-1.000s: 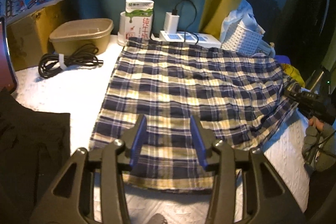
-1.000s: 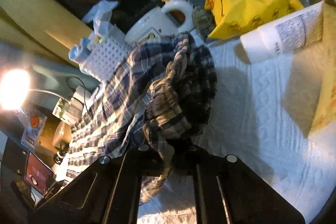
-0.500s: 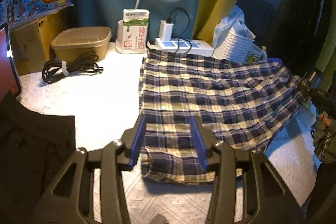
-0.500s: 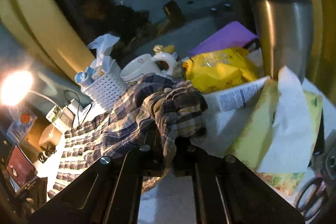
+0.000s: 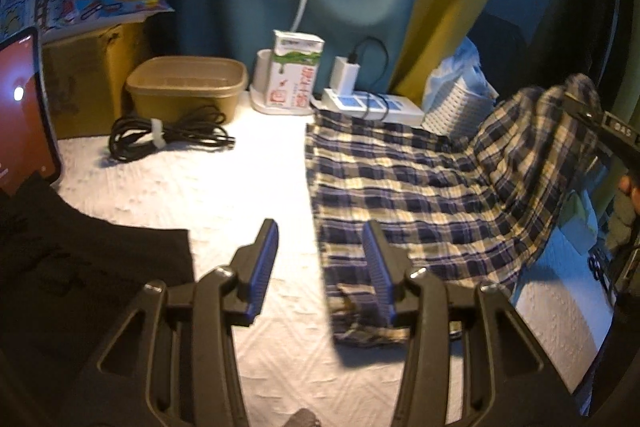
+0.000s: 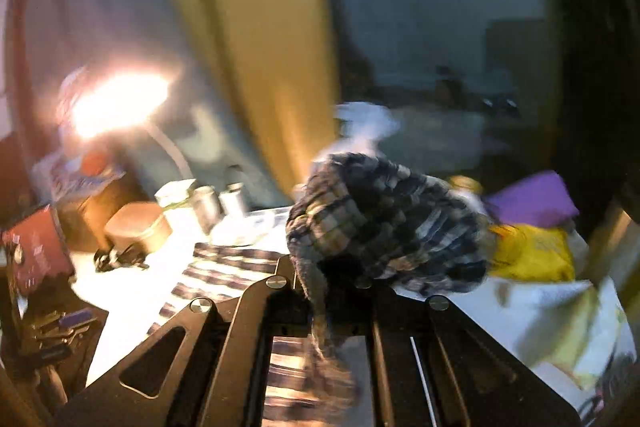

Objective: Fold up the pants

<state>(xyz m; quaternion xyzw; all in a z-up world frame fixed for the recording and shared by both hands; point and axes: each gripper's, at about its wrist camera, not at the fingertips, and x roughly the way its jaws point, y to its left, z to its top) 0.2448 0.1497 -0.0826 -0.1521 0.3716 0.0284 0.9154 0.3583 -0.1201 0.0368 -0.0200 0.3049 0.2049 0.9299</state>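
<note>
The plaid pants (image 5: 420,187) lie on the white tablecloth (image 5: 208,187), blue and cream checks, with the right end lifted off the table. My right gripper (image 6: 332,267) is shut on a bunched end of the pants (image 6: 384,223) and holds it raised; it also shows in the left wrist view (image 5: 600,123) at the far right. My left gripper (image 5: 320,255) is open and empty, low over the cloth, with its right finger (image 5: 378,267) over the near left corner of the pants.
A black garment (image 5: 72,267) lies at the near left beside a red-screened tablet (image 5: 22,107). A coiled black cable (image 5: 168,139), brown tub (image 5: 186,95), milk carton (image 5: 294,71), power strip (image 5: 372,103) and white basket (image 5: 460,107) line the back. A yellow bag (image 6: 532,251) lies right.
My right gripper has lifted the bunched pants end higher and swung it leftward. The left gripper has shifted left, so the pants now sit to its right. The right view is blurred.
</note>
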